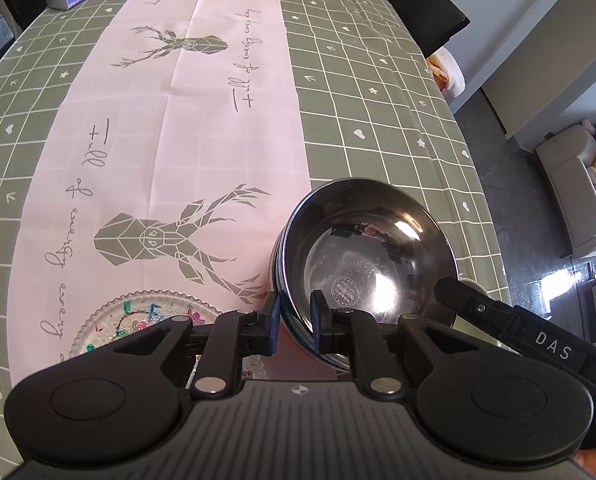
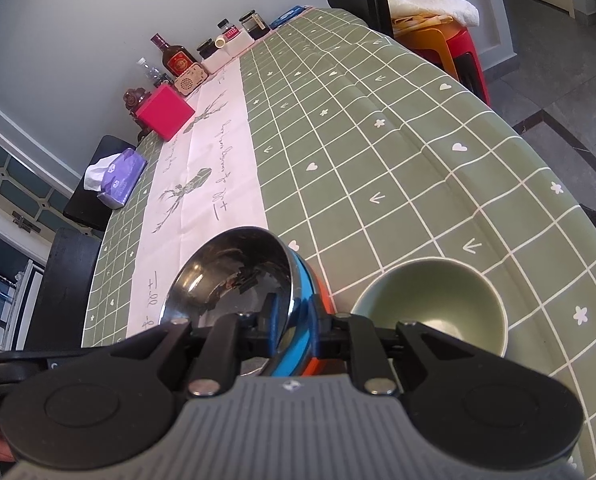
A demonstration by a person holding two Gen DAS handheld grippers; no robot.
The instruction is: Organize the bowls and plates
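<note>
Holding the shiny steel bowl [image 1: 372, 264] from two sides, both your grippers pinch its rim. Your left gripper [image 1: 295, 318] has its blue pads almost together, one inside the bowl and one outside, with the near rim squeezed between them. Your right gripper [image 2: 293, 320] is nearly closed too, clamped on the other side of the same rim, one pad inside and one outside. The steel bowl is tilted and has nothing in it. It sits inside a blue bowl [image 2: 300, 328], and that one sits in an orange bowl [image 2: 318, 362]. The stack is at the near end of the desk [image 2: 378, 160], where the pink runner meets the green cloth. An empty green bowl [image 2: 432, 304] stands just beside the stack. A clear patterned plate [image 1: 145, 320] lies flat near your left gripper.
</note>
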